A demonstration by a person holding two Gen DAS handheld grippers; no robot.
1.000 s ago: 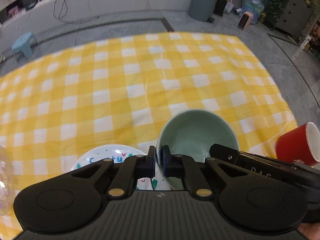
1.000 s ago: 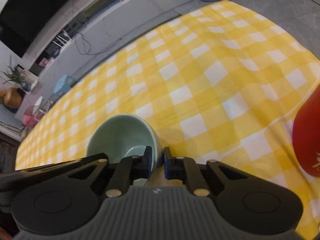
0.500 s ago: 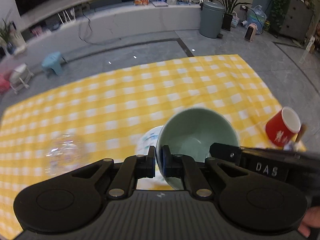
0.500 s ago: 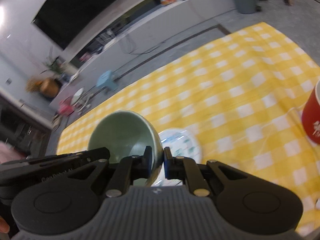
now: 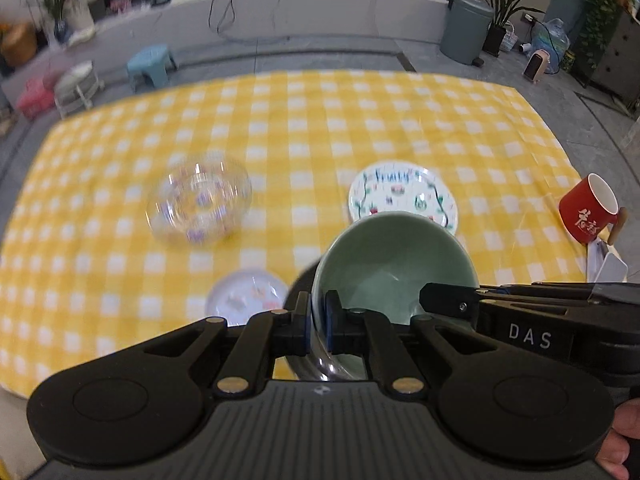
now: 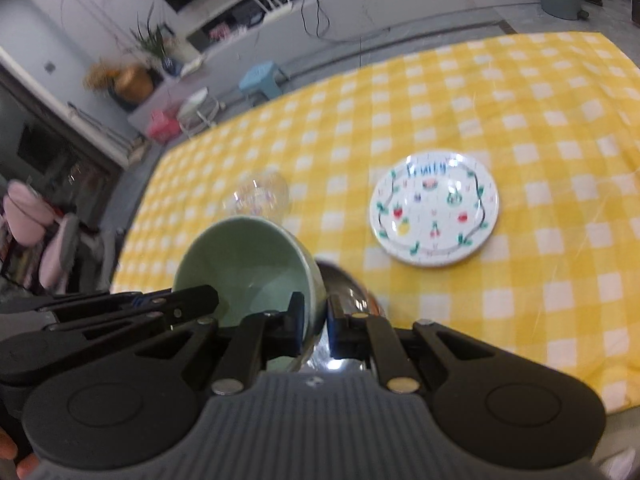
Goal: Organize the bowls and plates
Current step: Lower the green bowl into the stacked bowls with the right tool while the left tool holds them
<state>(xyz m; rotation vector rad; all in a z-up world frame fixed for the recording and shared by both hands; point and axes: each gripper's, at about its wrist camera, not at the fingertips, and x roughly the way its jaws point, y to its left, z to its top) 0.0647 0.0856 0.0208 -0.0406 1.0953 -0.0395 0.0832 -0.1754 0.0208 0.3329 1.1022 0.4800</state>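
Left wrist view shows the yellow checked tabletop (image 5: 304,128) far below. Both grippers hold the green bowl (image 5: 392,264) up in the air. The left hand-held gripper (image 5: 316,320) pinches its near rim with the jaws almost closed, and the right hand-held gripper (image 6: 316,322) pinches the other side the same way. A dark round thing sits right under the bowl; I cannot tell what it is. The fruit plate (image 6: 434,208) lies ahead and to the right, nearer the right gripper. The clear bowl (image 5: 200,200) lies ahead to the left. The small plate (image 5: 246,296) lies closest. The right gripper says "DAS". The red mug (image 5: 588,212) has white writing I cannot read.
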